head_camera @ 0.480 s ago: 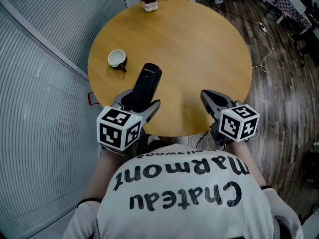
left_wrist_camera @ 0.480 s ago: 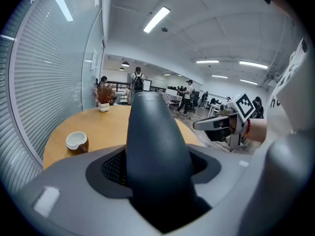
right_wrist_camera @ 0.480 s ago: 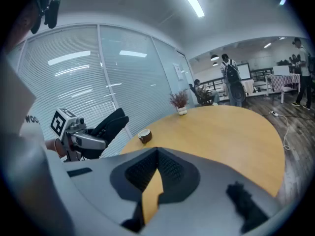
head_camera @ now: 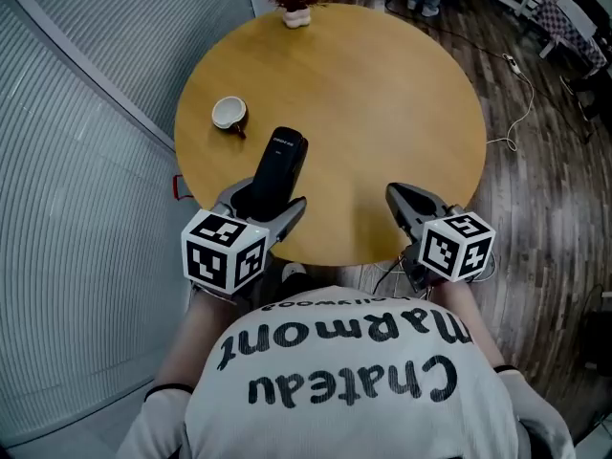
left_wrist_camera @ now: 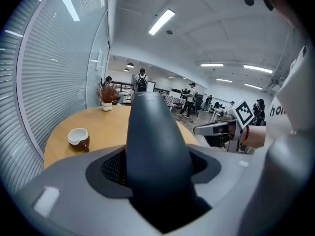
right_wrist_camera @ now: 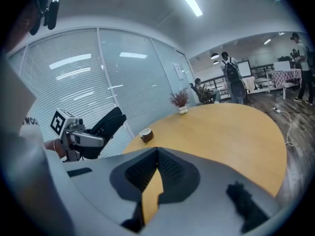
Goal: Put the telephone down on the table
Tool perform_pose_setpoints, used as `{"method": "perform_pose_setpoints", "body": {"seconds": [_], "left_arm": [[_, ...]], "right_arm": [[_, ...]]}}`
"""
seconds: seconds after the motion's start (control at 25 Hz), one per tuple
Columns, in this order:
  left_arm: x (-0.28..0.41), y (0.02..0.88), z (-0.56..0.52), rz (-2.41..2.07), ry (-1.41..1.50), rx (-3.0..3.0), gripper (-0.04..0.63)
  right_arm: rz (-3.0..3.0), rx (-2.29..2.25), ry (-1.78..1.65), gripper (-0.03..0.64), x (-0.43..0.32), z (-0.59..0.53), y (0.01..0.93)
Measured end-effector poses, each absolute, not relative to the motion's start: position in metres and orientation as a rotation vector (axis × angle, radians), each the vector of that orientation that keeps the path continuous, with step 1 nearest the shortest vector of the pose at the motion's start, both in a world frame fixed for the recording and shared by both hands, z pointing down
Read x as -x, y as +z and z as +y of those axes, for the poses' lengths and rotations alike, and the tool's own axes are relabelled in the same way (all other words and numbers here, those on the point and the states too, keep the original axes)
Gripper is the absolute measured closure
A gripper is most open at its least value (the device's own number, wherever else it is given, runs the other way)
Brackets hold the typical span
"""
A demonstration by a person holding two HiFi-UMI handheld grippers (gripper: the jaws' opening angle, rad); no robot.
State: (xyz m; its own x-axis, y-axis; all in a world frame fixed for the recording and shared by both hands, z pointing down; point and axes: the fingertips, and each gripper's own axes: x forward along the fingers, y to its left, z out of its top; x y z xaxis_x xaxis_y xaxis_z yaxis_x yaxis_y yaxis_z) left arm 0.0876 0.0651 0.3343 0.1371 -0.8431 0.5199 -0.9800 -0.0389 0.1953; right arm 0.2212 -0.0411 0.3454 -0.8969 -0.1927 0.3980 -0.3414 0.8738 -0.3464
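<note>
Even, fairly dim indoor light is falling from above. The round table (head_camera: pixel 382 94) is taking it softly, with no hard glare, and the cup (head_camera: pixel 229 114) is throwing only a small, faint shadow. In the left gripper view, ceiling strip lights (left_wrist_camera: pixel 161 22) are burning white overhead, and pale light is showing through the blinds (left_wrist_camera: pixel 44 82) at the left. The telephone (left_wrist_camera: pixel 155 151), very near that lens, is looking soft-edged and dark, with a dull sheen along its back. Both gripper views are bending straight lines strongly toward the edges and darkening to black in the corners, while the far room is coming through reasonably sharp. In the head view, the wooden floor (head_camera: pixel 545 161) at the right is sinking into shade.
</note>
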Motion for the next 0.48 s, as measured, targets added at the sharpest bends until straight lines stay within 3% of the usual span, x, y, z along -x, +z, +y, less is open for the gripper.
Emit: {"method": "perform_pose_setpoints", "body": {"seconds": [0.48], "left_arm": [[-0.057,0.324,0.067,-1.805,0.427,-1.884,0.279]], "right_arm": [[-2.622,-0.496,0.617,0.603,-0.236,-0.060,0.377]]}}
